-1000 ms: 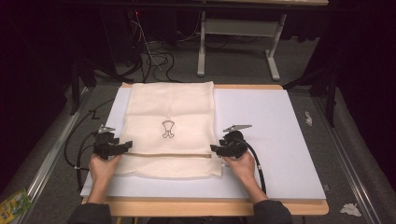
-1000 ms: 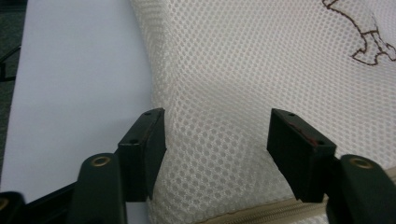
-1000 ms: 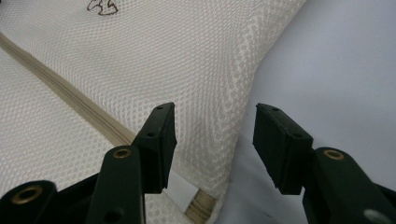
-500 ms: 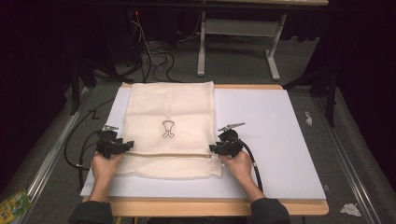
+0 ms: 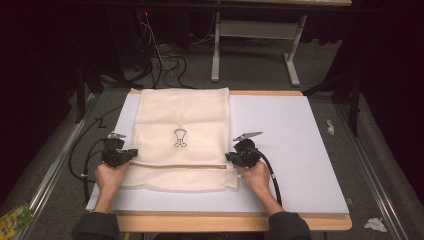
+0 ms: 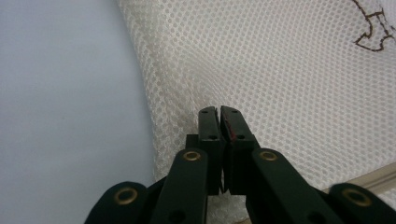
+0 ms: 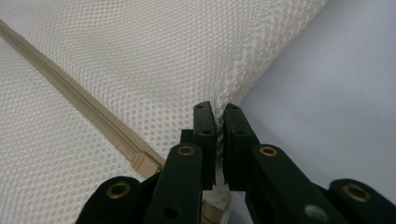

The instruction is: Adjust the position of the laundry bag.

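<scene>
Room: dark all around, with cables on the floor behind and the metal legs of another stand far back.
Desk: a wooden desk (image 5: 300, 93) with a big pale sheet (image 5: 300, 150) lying on top.
Bag: a cream mesh bag (image 5: 182, 120) lies flat on the left half of the sheet. It has a small dark drawing (image 5: 180, 137) in the middle and a tan zipper (image 5: 175, 165) running across near the front.
Left tool: the left tool (image 5: 131, 153) sits at the bag's left edge, just behind the zipper line. Its jaws have just been closing, and in the left gripper view (image 6: 219, 116) they are pressed together with the mesh edge pinched between them.
Right tool: the right tool (image 5: 229, 157) sits at the bag's right edge, by the zipper's end. Its jaws have also just been closing, and in the right gripper view (image 7: 218, 116) they squeeze a bit of the mesh edge.
Step now: I think both sides of the bag have just been grabbed, ready for a lift or a fold.
Next move: both hands should rise together, evenly, and keep the mesh tight so it does not slip out or sag.
</scene>
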A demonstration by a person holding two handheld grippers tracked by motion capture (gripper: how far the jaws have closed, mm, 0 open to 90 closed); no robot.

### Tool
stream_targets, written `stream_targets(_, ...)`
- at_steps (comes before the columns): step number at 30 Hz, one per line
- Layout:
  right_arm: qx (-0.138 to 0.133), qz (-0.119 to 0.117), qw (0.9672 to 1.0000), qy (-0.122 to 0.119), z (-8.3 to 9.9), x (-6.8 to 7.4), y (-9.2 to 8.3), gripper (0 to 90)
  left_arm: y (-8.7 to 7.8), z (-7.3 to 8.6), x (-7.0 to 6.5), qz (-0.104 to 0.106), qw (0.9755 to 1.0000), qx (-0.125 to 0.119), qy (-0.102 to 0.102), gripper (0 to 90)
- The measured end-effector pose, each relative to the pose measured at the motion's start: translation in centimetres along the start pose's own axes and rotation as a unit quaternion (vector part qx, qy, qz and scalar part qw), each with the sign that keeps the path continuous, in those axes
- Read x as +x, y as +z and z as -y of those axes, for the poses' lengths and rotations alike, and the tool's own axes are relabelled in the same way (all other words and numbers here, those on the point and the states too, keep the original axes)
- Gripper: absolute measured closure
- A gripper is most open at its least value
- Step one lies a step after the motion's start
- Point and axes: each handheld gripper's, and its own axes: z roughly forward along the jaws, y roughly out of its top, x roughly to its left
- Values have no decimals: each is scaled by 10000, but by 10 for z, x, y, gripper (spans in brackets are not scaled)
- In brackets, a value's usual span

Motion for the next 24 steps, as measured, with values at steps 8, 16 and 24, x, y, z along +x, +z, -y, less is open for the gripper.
stream_targets(8, -188, -38, 9998, -65, 0, -1, -8, 873, -6, 0, -1, 63, 9997, -218, 34, 900)
stream_targets(16, -218, 5, 9997, -93, 1, -2, -11, 874, -8, -1, -4, 56, 9994, -323, 91, 900)
stream_targets(24, -357, 40, 9993, -35, 4, -10, -21, 874, -12, -7, -16, 190, 9980, -583, 161, 900)
